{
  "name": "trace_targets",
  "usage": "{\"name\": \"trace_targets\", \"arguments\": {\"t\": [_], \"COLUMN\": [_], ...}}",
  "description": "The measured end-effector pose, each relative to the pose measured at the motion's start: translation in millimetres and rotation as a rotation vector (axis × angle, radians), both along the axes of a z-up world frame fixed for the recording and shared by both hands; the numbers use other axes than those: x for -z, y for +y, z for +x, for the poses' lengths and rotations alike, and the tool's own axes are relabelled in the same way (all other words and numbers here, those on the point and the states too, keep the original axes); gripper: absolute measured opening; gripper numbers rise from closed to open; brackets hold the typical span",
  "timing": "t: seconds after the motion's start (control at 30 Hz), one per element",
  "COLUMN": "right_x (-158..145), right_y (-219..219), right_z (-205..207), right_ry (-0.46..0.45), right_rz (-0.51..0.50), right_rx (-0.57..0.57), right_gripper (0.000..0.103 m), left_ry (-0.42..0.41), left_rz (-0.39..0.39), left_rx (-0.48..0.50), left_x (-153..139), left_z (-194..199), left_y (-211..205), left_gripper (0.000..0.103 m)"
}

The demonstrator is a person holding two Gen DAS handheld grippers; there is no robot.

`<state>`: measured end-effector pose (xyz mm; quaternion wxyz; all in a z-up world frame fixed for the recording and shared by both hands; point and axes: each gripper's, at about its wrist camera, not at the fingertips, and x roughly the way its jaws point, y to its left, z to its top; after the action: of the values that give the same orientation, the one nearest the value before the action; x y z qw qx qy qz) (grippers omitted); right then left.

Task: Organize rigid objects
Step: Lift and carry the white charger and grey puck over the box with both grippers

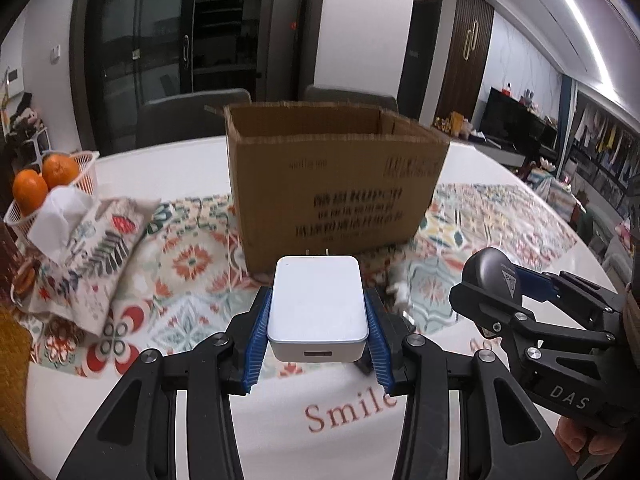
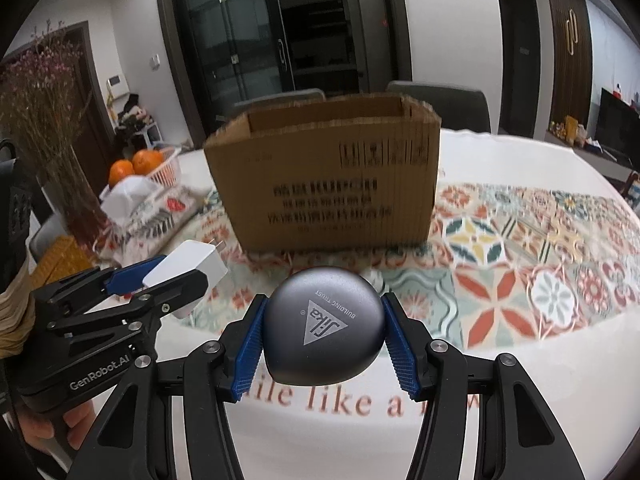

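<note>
My left gripper (image 1: 318, 304) is shut on a white plug charger (image 1: 318, 300), prongs pointing away, held above the patterned tablecloth. In the right wrist view that charger (image 2: 188, 266) and the left gripper (image 2: 176, 276) appear at the left. My right gripper (image 2: 322, 332) is shut on a dark grey rounded case (image 2: 324, 328) with a triangle logo; in the left wrist view the case (image 1: 492, 276) and the right gripper (image 1: 496, 284) sit at the right. An open brown cardboard box (image 1: 336, 184) (image 2: 324, 184) stands on the table just beyond both grippers.
A white basket with oranges (image 1: 44, 180) and a fabric tissue pouch (image 1: 88, 248) lie at the left. A small white item (image 1: 398, 294) rests on the cloth near the box. Dried flowers (image 2: 44, 120) stand far left. Chairs (image 1: 192, 120) sit behind the table (image 1: 360, 420).
</note>
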<state>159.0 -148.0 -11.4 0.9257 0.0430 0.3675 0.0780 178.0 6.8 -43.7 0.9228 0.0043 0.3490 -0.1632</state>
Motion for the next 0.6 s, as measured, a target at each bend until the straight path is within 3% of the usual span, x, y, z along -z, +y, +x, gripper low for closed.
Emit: {"name": "trace_targets", "arguments": {"t": [0.6], "right_x": [-58], "right_y": [-16], "right_z": [41], "right_ry": [-0.157], "right_rz": [0.014], "right_rx": [0.011], "right_gripper": [0.057], "left_ry": [-0.119], "left_rz": [-0.023], "left_rx": [-0.016], "left_x": [-60], "left_z": [35], "left_y": [-12], "left_gripper": [0.044]}}
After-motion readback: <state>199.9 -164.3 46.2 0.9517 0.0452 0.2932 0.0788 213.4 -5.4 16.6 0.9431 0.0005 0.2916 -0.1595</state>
